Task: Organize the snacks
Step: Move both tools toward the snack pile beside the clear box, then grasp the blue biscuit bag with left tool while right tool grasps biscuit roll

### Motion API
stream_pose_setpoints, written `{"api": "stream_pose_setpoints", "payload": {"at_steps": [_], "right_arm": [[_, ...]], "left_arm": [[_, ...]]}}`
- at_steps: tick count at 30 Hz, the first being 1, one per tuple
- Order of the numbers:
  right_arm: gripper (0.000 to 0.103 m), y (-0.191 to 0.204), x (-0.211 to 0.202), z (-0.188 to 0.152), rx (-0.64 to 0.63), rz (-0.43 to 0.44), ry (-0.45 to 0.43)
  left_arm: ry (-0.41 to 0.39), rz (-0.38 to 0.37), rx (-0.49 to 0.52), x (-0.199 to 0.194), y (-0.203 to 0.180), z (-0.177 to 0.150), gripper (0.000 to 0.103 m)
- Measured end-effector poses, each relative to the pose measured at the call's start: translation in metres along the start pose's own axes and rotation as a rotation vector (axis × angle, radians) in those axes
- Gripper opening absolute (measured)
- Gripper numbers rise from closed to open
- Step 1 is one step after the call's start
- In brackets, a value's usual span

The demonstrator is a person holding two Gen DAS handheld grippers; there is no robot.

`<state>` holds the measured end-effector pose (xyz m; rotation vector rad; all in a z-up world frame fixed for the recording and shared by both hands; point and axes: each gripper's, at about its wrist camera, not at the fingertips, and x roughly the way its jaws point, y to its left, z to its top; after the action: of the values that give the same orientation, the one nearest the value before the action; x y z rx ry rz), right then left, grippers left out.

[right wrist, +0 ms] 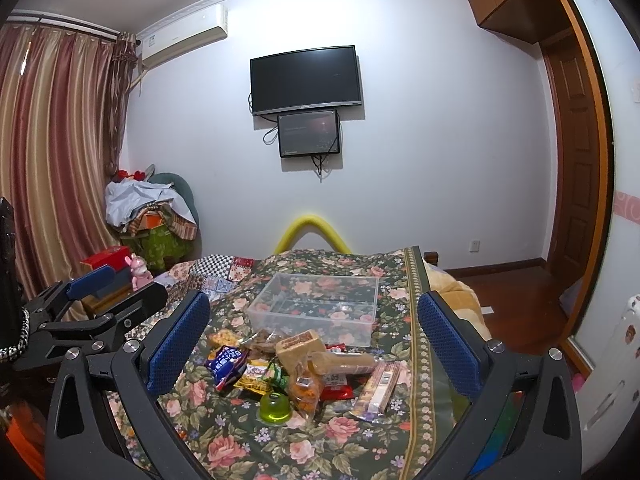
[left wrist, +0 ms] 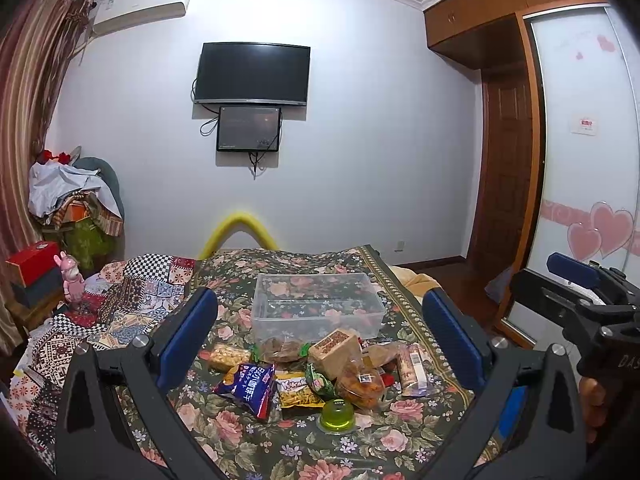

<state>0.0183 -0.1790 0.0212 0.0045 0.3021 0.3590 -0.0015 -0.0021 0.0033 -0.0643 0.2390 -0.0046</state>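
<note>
A pile of snacks lies on a floral cloth (left wrist: 248,432): a blue packet (left wrist: 248,388), a yellow packet (left wrist: 298,394), a green jelly cup (left wrist: 338,414), a tan box (left wrist: 334,350), an orange bag (left wrist: 360,384) and a long wafer pack (left wrist: 412,368). A clear plastic bin (left wrist: 318,304) stands empty just behind the pile. My left gripper (left wrist: 320,336) is open and empty above the pile. My right gripper (right wrist: 314,332) is open and empty, to the right of the left one. The jelly cup (right wrist: 274,404) and bin (right wrist: 320,304) also show in the right wrist view.
The cloth covers a bed with a patchwork quilt (left wrist: 132,296) on the left. A pink toy (left wrist: 72,280) and red box (left wrist: 34,260) sit at far left. A wardrobe with sliding door (left wrist: 580,160) stands right. A TV (left wrist: 252,72) hangs on the far wall.
</note>
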Motion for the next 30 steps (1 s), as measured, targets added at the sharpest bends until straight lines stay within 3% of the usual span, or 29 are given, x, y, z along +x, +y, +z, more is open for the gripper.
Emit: {"api": "stream_pose_setpoints", "payload": {"at_steps": [12, 18, 24, 30], "right_arm": [[0.103, 0.001, 0.004, -0.002, 0.003, -0.001, 0.015], [0.103, -0.001, 0.01, -0.006, 0.003, -0.008, 0.032], [0.103, -0.009, 0.031, -0.017, 0.008, -0.001, 0.097], [0.092, -0.024, 0.063, -0.036, 0.011, -0.016, 0.201]], "left_arm": [[0.008, -0.012, -0.016, 0.001, 0.0, 0.0, 0.103], [0.045, -0.002, 0.035, 0.012, 0.002, -0.003, 0.103], [0.141, -0.018, 0.005, 0.042, 0.016, -0.019, 0.102], [0.26, -0.013, -0.037, 0.079, 0.034, -0.043, 0.085]]}}
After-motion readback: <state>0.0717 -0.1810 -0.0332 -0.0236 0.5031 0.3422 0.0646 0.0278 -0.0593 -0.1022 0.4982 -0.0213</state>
